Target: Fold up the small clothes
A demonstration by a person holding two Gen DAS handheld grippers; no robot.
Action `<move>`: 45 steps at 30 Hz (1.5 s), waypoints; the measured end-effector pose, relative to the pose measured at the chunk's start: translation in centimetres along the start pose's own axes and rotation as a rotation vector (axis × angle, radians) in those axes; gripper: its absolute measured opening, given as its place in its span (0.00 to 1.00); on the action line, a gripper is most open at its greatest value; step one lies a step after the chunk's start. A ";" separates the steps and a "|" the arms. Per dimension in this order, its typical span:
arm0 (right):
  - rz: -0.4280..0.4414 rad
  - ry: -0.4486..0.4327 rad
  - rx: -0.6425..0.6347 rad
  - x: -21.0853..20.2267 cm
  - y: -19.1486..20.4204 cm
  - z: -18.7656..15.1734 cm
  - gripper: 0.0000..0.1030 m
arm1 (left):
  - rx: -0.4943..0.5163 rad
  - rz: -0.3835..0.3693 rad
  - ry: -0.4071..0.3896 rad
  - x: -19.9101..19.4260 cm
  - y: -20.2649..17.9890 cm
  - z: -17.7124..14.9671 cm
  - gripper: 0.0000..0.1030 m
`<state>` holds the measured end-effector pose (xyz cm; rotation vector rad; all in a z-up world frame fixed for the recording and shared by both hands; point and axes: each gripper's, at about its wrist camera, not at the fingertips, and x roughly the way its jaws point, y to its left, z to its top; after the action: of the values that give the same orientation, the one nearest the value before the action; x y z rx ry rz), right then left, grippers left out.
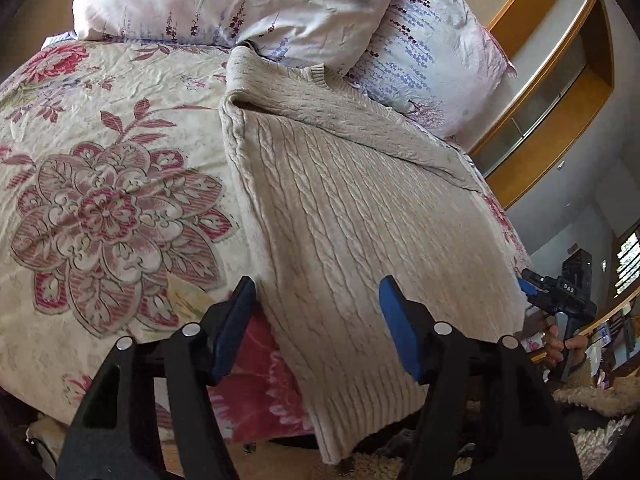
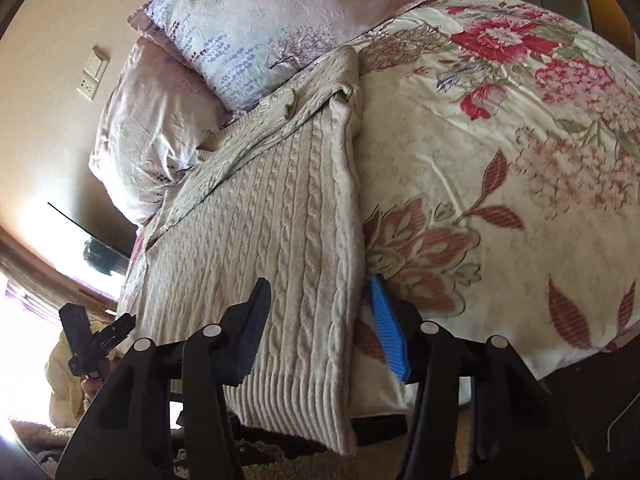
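On the bed's floral quilt (image 1: 100,152) lies one beige cable-knit sweater (image 1: 340,220), below two pillows (image 1: 240,4) — two hand-held grippers, left (image 1: 316,320) and right (image 2: 320,320), straddle its hem, jaws apart, not gripping.

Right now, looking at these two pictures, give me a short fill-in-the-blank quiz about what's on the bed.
1. The beige sweater has a ____ knit pattern.
2. The bedspread under it is printed with ____.
3. Beyond the sweater's collar lie two ____.
4. The sweater's ribbed hem hangs over the bed's ____.

Missing words: cable; flowers; pillows; edge
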<state>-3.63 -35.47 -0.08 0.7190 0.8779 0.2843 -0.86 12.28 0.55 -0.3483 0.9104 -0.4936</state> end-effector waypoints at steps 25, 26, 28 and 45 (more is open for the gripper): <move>0.182 -0.034 -0.235 1.6 4.7 -2.7 0.08 | -0.122 -0.141 0.125 0.1 -1.0 -2.7 0.07; 0.156 -0.060 -0.273 1.4 5.3 -2.4 0.08 | -0.099 -0.127 0.102 -0.1 -1.2 -2.3 0.07; 0.091 -0.116 -0.347 1.0 6.7 -1.7 0.08 | -0.065 -0.105 0.046 -0.7 -1.3 -1.2 0.07; -0.440 -0.510 -0.763 5.7 15.2 7.0 0.06 | 0.096 0.200 -0.263 1.8 -1.9 14.2 0.06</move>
<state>6.22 -24.61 9.82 -0.1256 0.3633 0.0203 11.25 10.87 8.37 -0.2256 0.6557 -0.2973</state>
